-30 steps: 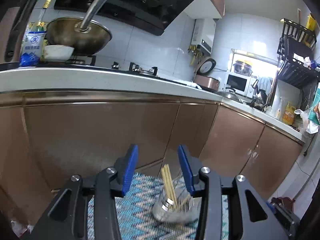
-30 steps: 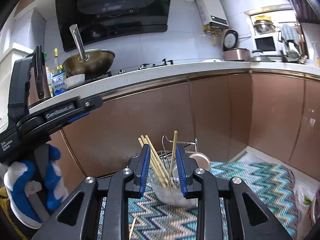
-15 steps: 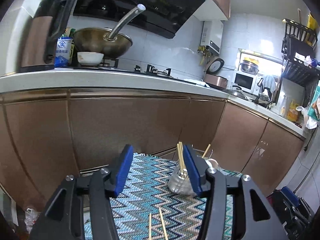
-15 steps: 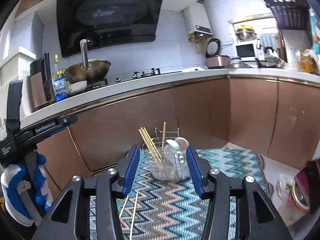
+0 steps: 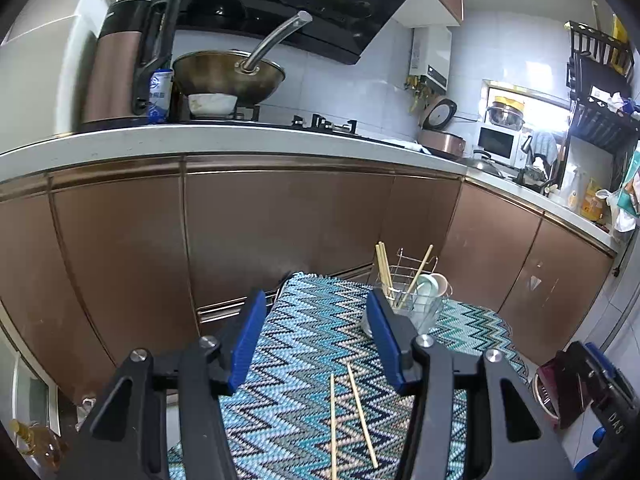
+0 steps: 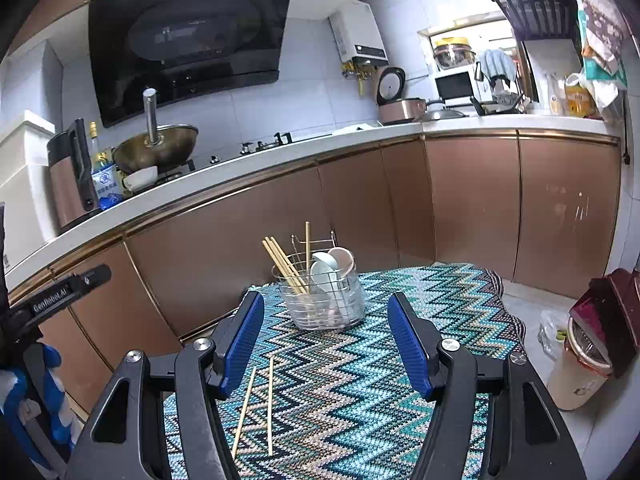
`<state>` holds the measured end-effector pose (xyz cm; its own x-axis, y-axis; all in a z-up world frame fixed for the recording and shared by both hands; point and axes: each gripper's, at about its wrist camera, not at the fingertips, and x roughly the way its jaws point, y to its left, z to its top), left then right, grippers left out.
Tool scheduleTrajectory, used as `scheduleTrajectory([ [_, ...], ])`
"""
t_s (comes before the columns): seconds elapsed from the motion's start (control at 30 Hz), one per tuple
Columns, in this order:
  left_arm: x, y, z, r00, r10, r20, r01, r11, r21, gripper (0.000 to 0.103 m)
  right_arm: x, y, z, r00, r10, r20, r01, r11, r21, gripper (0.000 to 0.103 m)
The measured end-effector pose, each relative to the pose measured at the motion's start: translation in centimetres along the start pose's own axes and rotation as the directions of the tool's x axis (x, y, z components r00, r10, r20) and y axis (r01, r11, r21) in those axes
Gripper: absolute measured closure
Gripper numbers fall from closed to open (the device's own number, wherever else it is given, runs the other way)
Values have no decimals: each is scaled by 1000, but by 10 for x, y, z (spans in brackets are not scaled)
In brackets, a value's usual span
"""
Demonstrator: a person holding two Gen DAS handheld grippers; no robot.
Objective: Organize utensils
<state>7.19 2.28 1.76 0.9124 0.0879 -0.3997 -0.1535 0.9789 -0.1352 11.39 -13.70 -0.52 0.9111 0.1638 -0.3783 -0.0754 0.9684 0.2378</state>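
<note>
Loose chopsticks (image 6: 256,410): two, flat on the zigzag cloth (image 6: 360,380), lower centre-left.
Wire caddy (image 6: 324,300): one, mid-frame – about four chopsticks and two white spoons upright inside.
Left gripper (image 5: 316,332): one, parted, empty.
Right gripper (image 6: 326,340): one – jaws opening, nothing between.

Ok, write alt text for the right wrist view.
A wire utensil basket holding chopsticks and white spoons stands on a blue zigzag mat, ahead of the right gripper, whose blue-padded jaws are opening with nothing between them. Two loose chopsticks lie on the mat nearer the camera; copper cabinets run behind.
</note>
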Motion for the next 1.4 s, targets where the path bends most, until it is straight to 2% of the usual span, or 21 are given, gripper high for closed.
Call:
scheduleTrajectory([
  [0.37,-43,11,-4,999,-20,41,20,1000,7,52,-44,10,-2,999,13,50,-13,1000,-11,36],
  [0.7,-58,21,-8,999,-34,36,34,999,5,52,-64,20,0,995,36,90,-34,999,-22,36],
  [1.03,-44,25,-18,999,-45,-28,45,999,3,52,-58,30,-7,996,58,64,-55,997,-49,36],
  [1.4,-1,21,-33,989,-51,-142,52,999,4,52,-27,27,-18,998,59,-12,-59,996,-63,36],
])
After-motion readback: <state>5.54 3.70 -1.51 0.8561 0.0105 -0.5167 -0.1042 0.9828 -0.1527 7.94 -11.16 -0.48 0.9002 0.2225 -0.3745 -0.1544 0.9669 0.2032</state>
